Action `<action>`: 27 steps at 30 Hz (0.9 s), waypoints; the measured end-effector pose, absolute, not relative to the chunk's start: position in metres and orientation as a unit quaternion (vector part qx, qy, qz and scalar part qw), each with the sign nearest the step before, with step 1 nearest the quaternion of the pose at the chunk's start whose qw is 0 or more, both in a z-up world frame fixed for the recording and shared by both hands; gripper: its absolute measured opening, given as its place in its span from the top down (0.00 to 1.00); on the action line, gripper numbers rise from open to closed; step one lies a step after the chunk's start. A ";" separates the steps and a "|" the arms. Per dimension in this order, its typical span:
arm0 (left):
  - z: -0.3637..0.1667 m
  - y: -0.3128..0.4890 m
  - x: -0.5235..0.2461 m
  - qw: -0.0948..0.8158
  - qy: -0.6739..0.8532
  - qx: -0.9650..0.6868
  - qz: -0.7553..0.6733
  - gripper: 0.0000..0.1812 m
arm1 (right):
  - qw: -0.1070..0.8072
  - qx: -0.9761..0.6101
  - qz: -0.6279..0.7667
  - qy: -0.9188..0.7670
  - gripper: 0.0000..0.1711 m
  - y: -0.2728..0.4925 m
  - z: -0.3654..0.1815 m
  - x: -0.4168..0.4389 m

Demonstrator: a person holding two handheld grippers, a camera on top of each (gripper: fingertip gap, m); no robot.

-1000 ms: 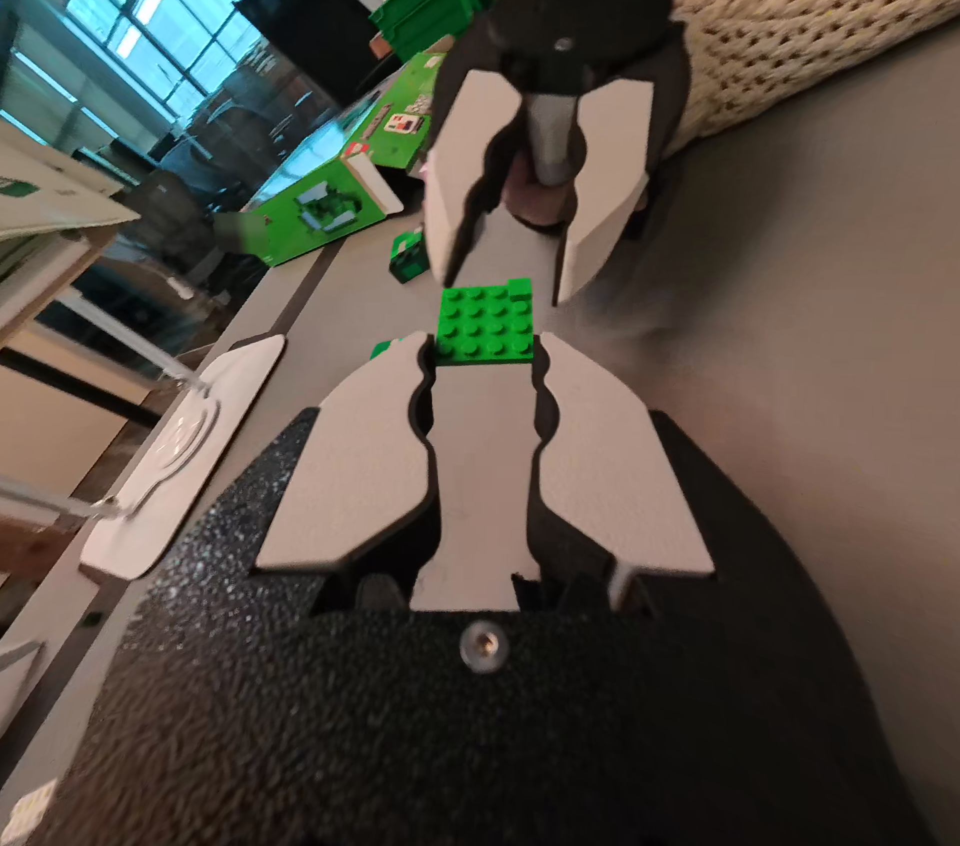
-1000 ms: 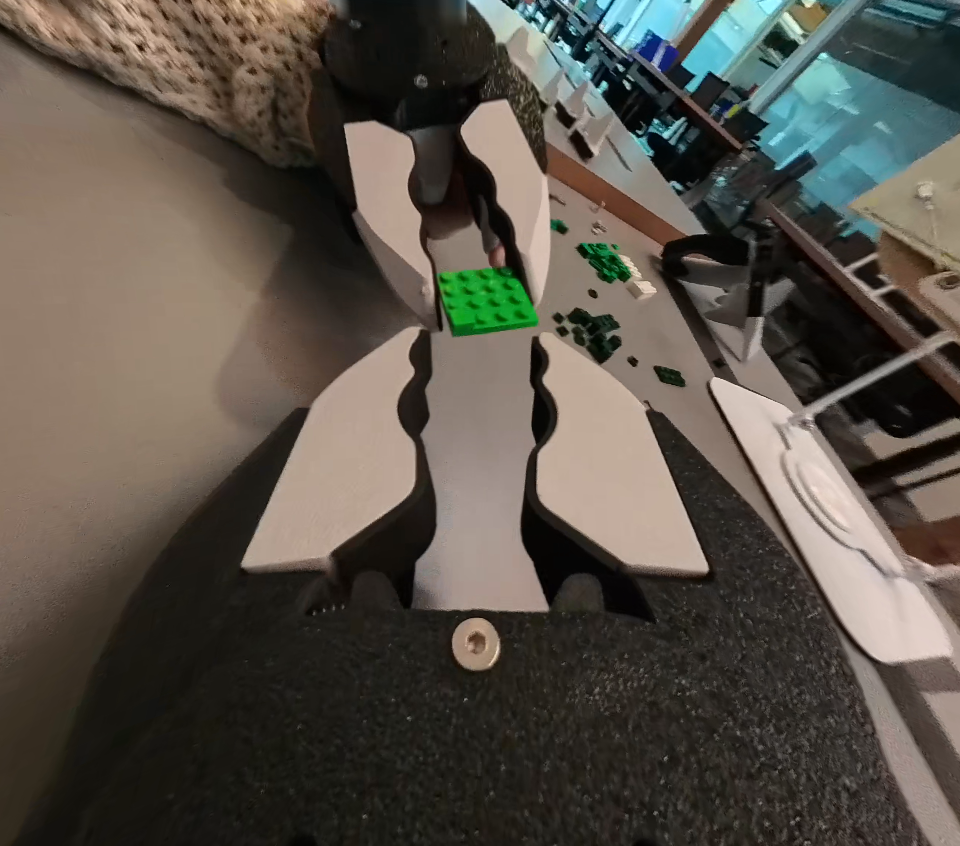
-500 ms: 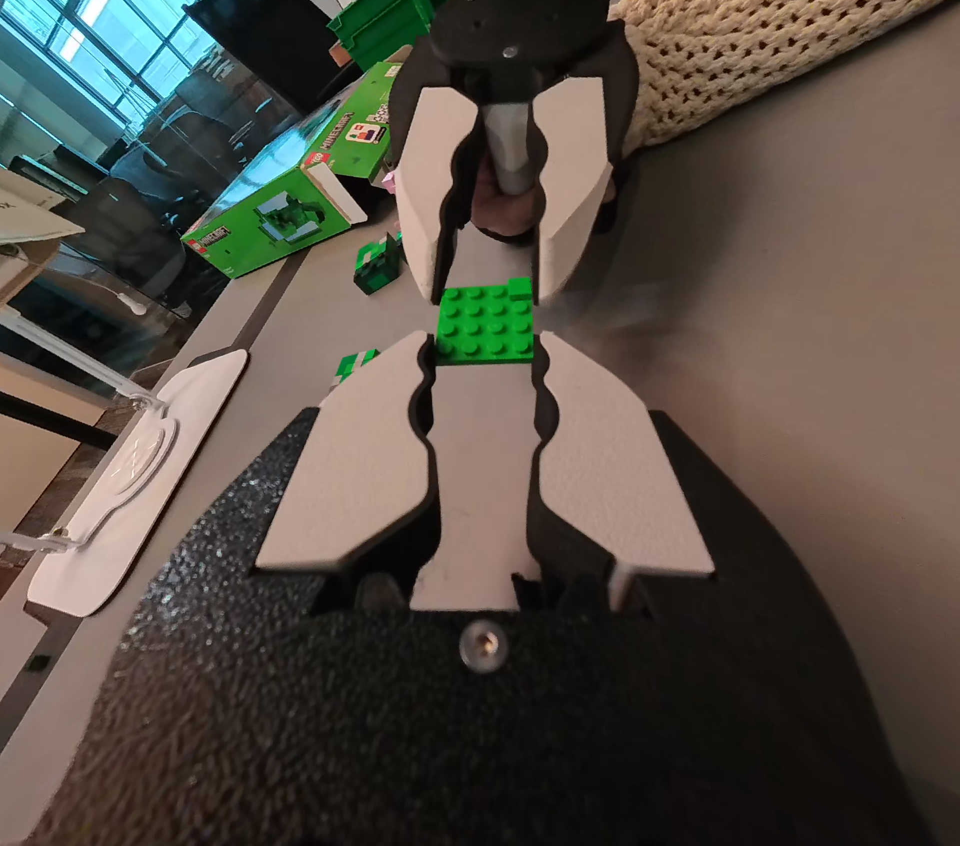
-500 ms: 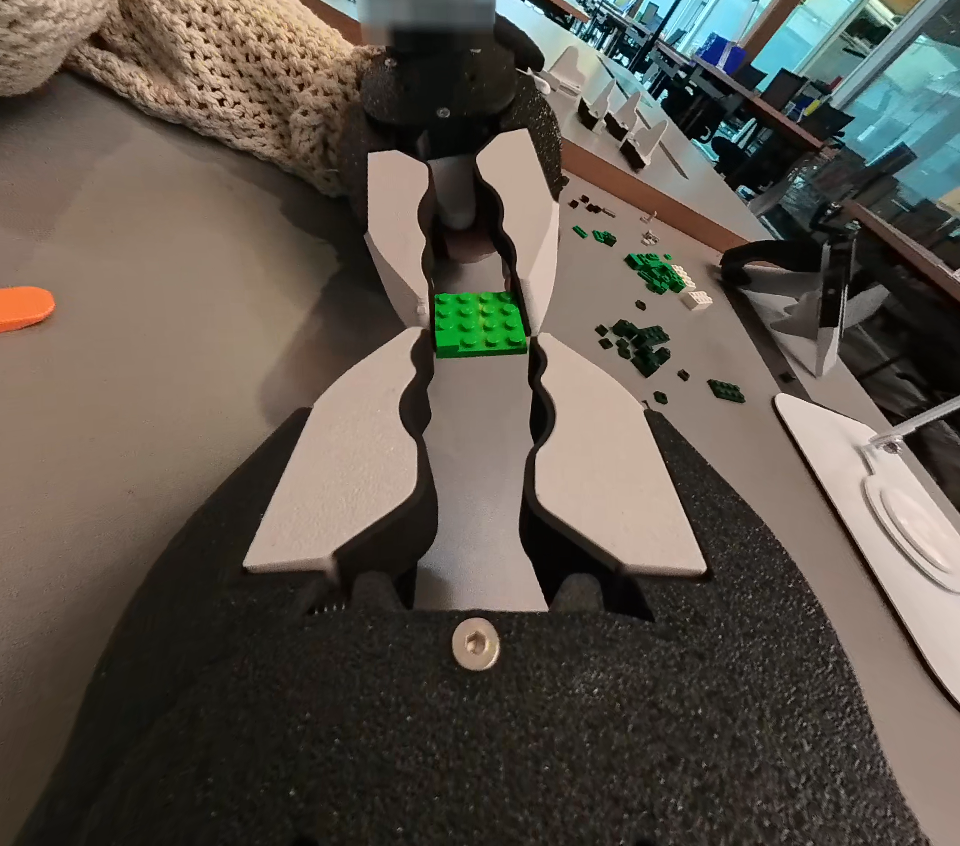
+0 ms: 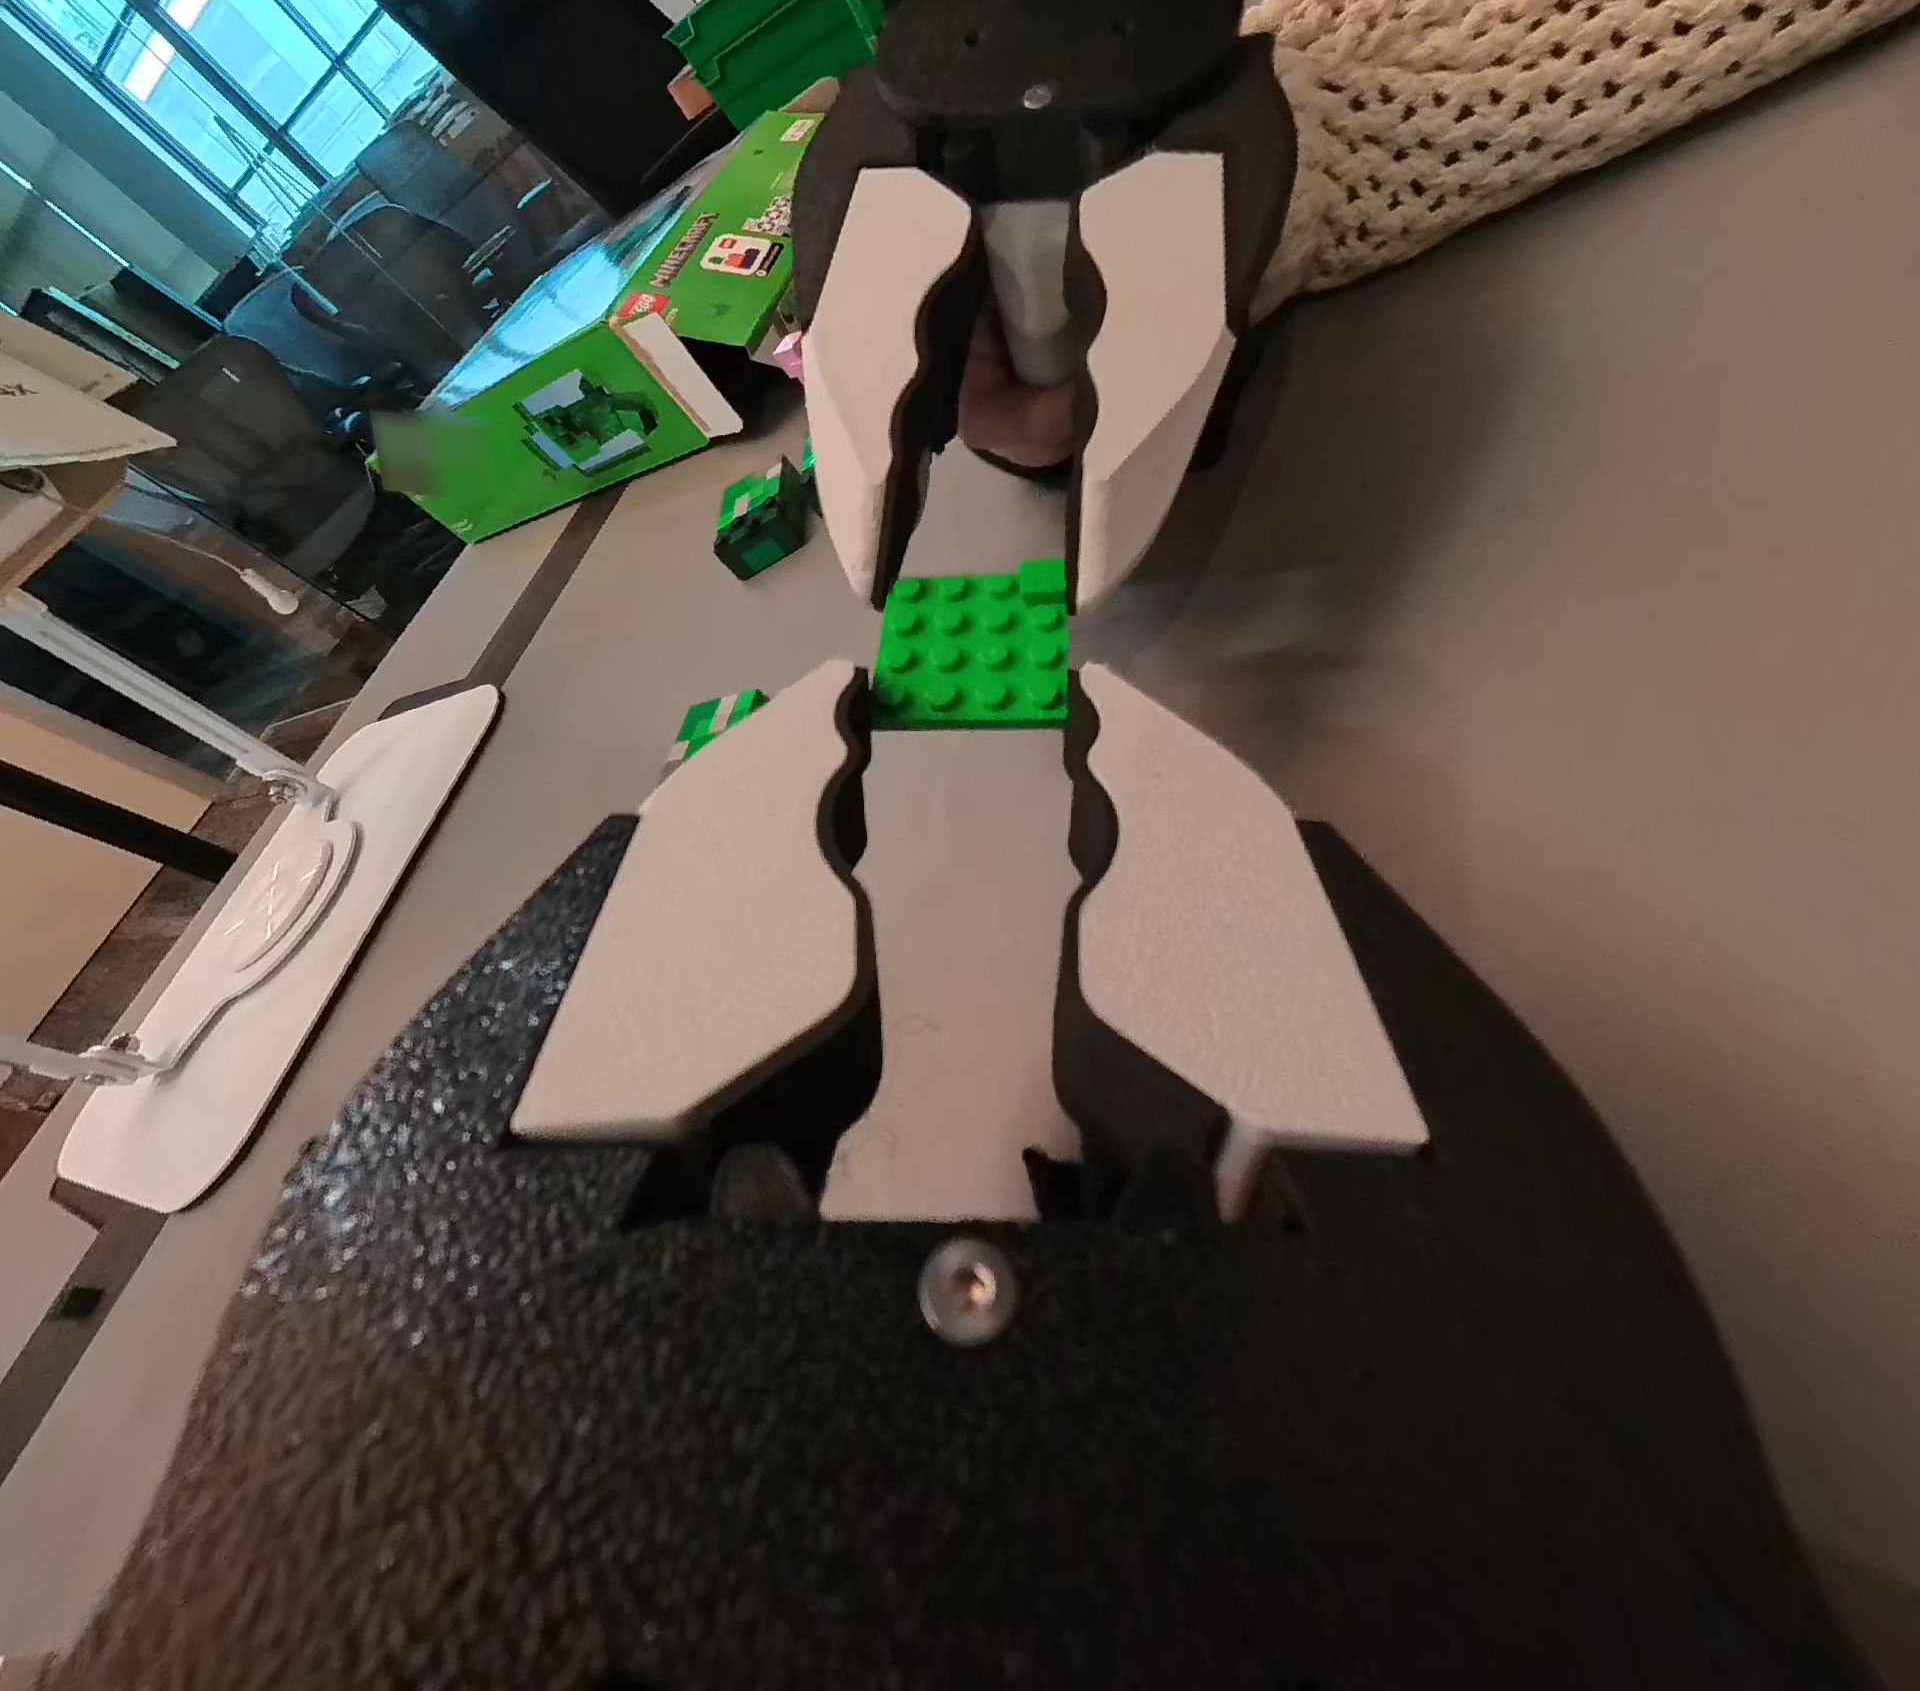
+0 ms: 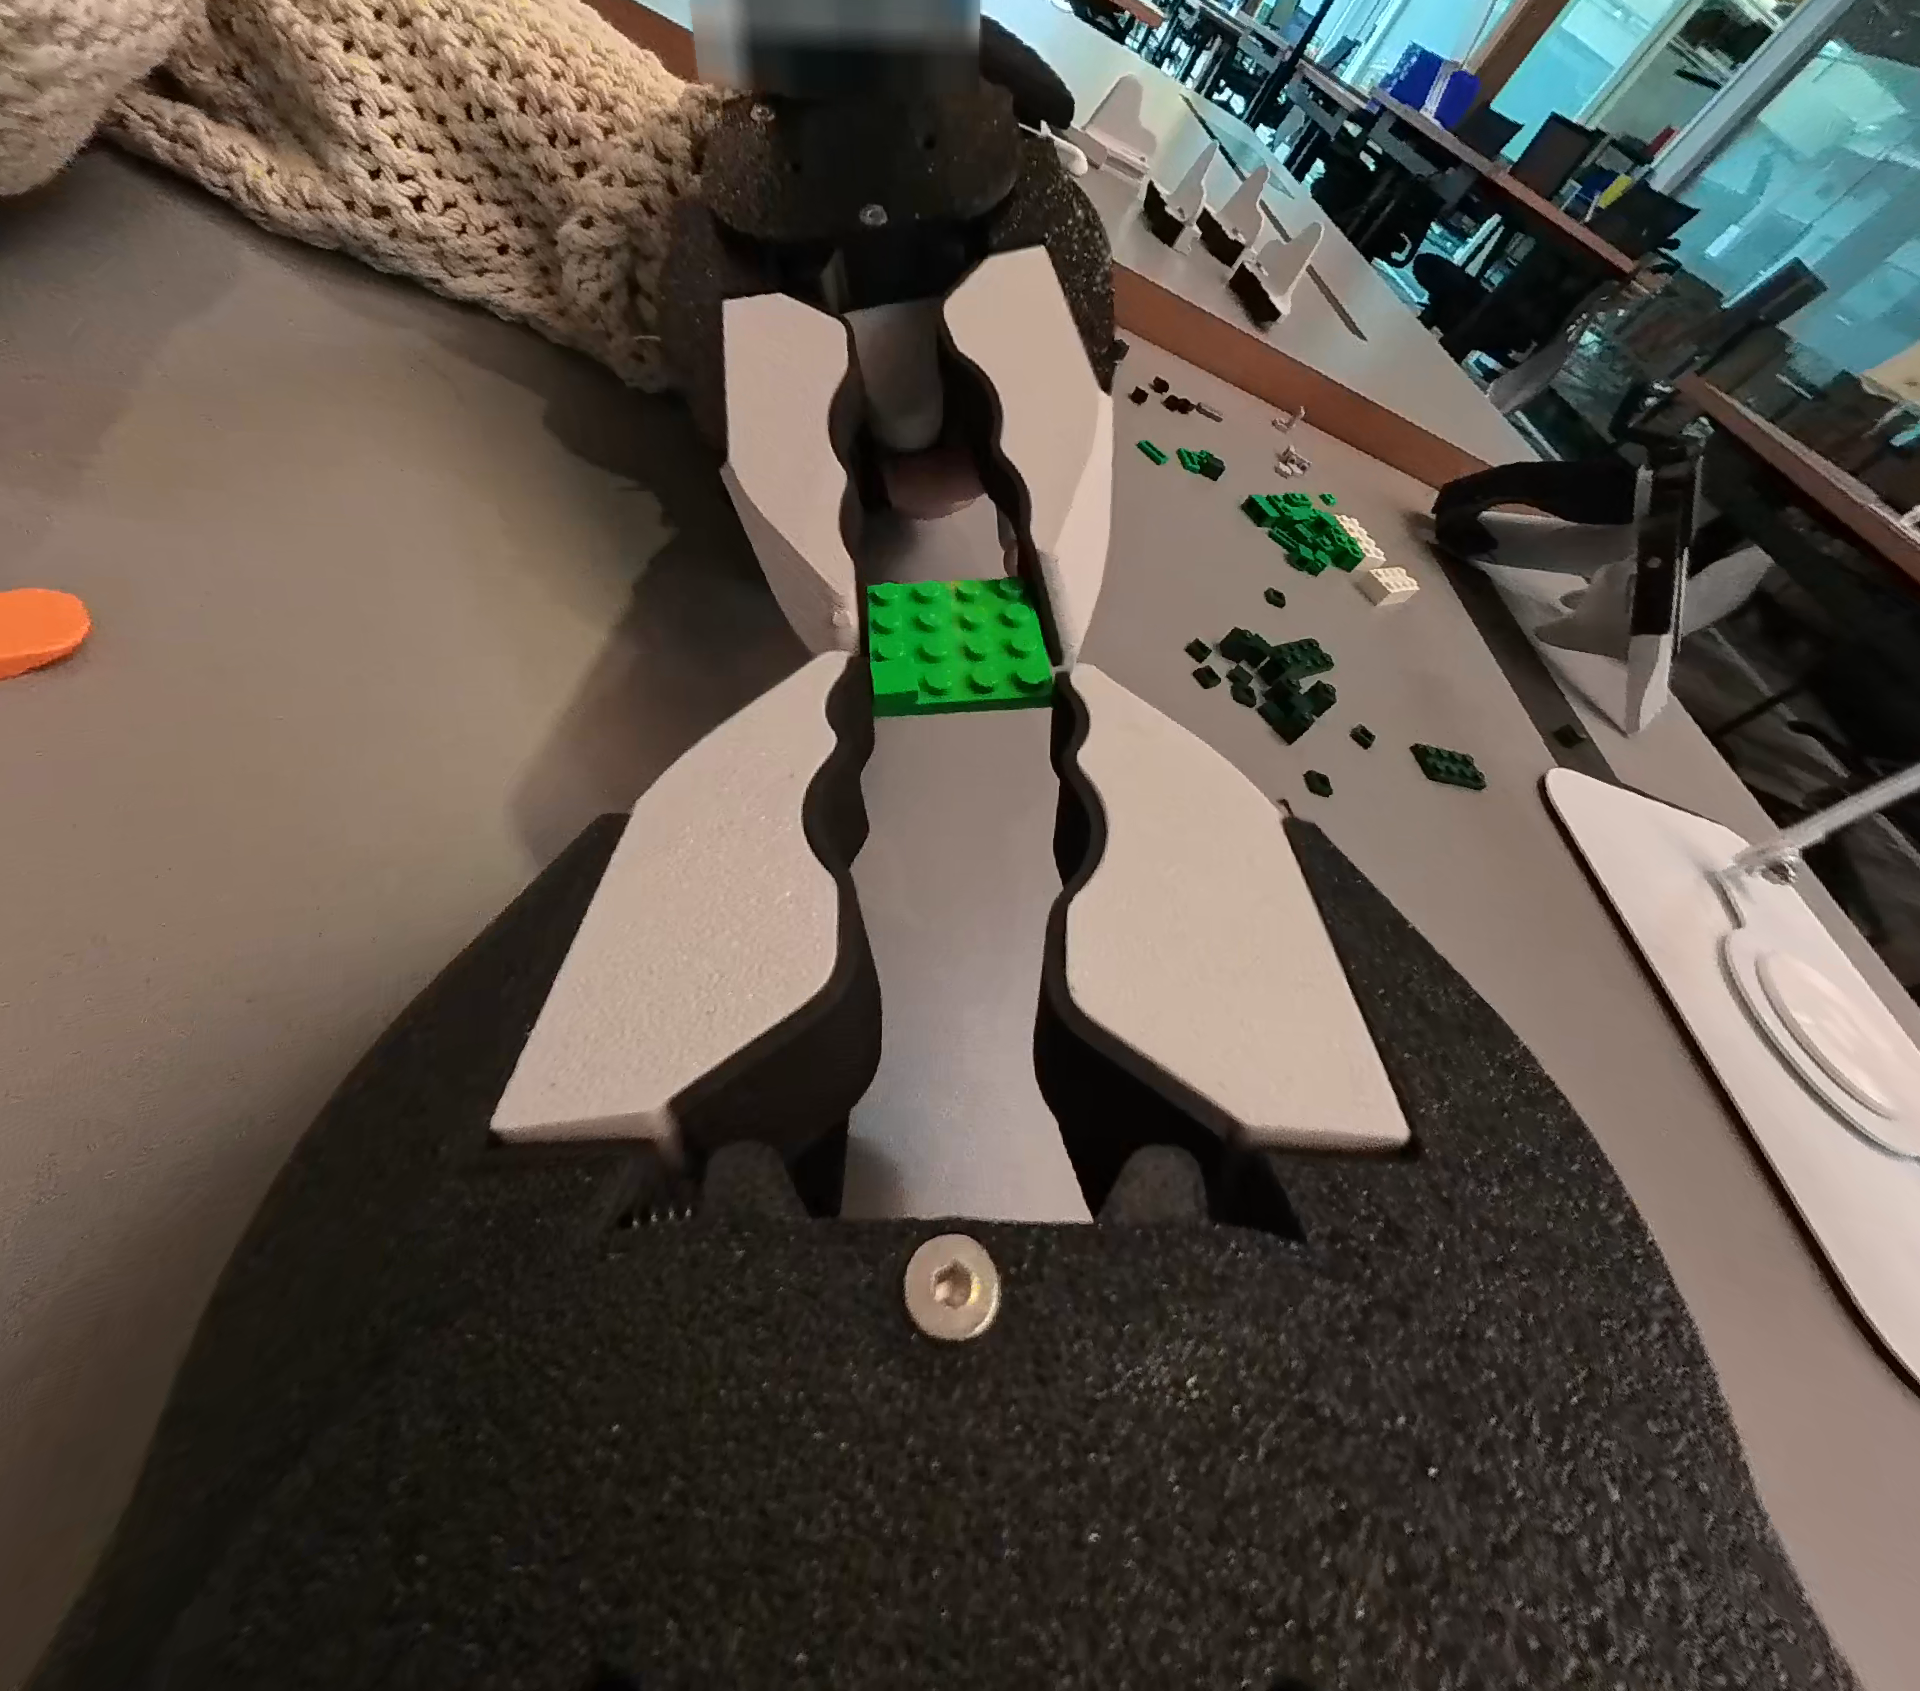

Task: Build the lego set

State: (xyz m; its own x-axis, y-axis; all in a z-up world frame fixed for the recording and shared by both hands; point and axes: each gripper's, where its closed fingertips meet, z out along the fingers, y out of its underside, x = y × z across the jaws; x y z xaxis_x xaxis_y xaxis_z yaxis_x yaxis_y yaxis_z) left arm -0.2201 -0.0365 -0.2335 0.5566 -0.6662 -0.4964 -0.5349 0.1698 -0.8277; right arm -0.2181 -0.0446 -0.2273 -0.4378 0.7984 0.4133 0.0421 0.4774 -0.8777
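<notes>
- Left hand-held gripper has its fingertips pressed against both side edges of the bright green plate — clamped on it.
- Right hand-held gripper faces it from the opposite end, its tips hugging the same green plate; looks clamped too, so both tools share the one piece.
- The plate sits low over the grey counter, studs up; whether it touches the surface, I can't tell.
- One small raised green brick rides on the plate's far corner in the left wrist view.
- A cream knitted sleeve shows behind the opposing gripper.
- Out to the right: a scatter of dark green pieces, a brighter green pile and a white brick beside it.
- An orange flat shape lies at the left edge.
- In the left wrist view, a small built green cube and the green set box lie farther back.
- A white base plate rests near the counter's edge.
</notes>
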 end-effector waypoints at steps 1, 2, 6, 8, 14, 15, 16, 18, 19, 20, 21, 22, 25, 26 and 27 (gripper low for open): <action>-0.234 -0.036 -0.221 0.604 0.467 -0.644 -0.052 0.80 | 0.449 -0.289 0.419 -0.734 0.81 -0.044 -0.228 -0.219; -0.235 -0.035 -0.222 0.603 0.467 -0.645 -0.050 0.80 | 0.451 -0.292 0.416 -0.734 0.81 -0.044 -0.228 -0.220; -0.234 -0.034 -0.223 0.602 0.463 -0.649 -0.046 0.80 | 0.455 -0.297 0.412 -0.731 0.81 -0.043 -0.228 -0.221; -0.235 -0.033 -0.224 0.601 0.463 -0.650 -0.044 0.80 | 0.455 -0.298 0.411 -0.732 0.81 -0.042 -0.228 -0.221; -0.237 -0.033 -0.224 0.595 0.464 -0.655 -0.039 0.80 | 0.474 -0.290 0.402 -0.728 0.81 -0.042 -0.227 -0.221; -0.238 -0.032 -0.227 0.591 0.461 -0.661 -0.035 0.80 | 0.484 -0.286 0.397 -0.726 0.78 -0.042 -0.226 -0.221; -0.239 -0.031 -0.231 0.584 0.455 -0.671 -0.033 0.80 | 0.489 -0.281 0.390 -0.728 0.76 -0.043 -0.227 -0.221; -0.241 -0.030 -0.240 0.572 0.440 -0.691 -0.037 0.80 | 0.498 -0.269 0.373 -0.735 0.76 -0.045 -0.230 -0.221; -0.242 -0.029 -0.245 0.566 0.432 -0.701 -0.039 0.80 | 0.506 -0.261 0.365 -0.736 0.76 -0.046 -0.231 -0.221; -0.244 -0.029 -0.250 0.557 0.425 -0.713 -0.044 0.80 | 0.516 -0.251 0.358 -0.737 0.77 -0.048 -0.231 -0.221; -0.246 -0.029 -0.255 0.548 0.418 -0.723 -0.050 0.80 | 0.522 -0.242 0.352 -0.738 0.77 -0.049 -0.231 -0.221; -0.249 -0.031 -0.260 0.536 0.414 -0.734 -0.057 0.80 | 0.526 -0.237 0.346 -0.740 0.78 -0.050 -0.232 -0.221; -0.257 -0.035 -0.274 0.502 0.405 -0.761 -0.071 0.80 | 0.527 -0.236 0.343 -0.741 0.79 -0.050 -0.233 -0.221; -0.258 -0.036 -0.278 0.495 0.401 -0.767 -0.074 0.80 | 0.528 -0.239 0.345 -0.738 0.80 -0.049 -0.232 -0.221; -0.258 -0.037 -0.280 0.492 0.397 -0.771 -0.079 0.80 | 0.528 -0.242 0.347 -0.736 0.81 -0.048 -0.231 -0.221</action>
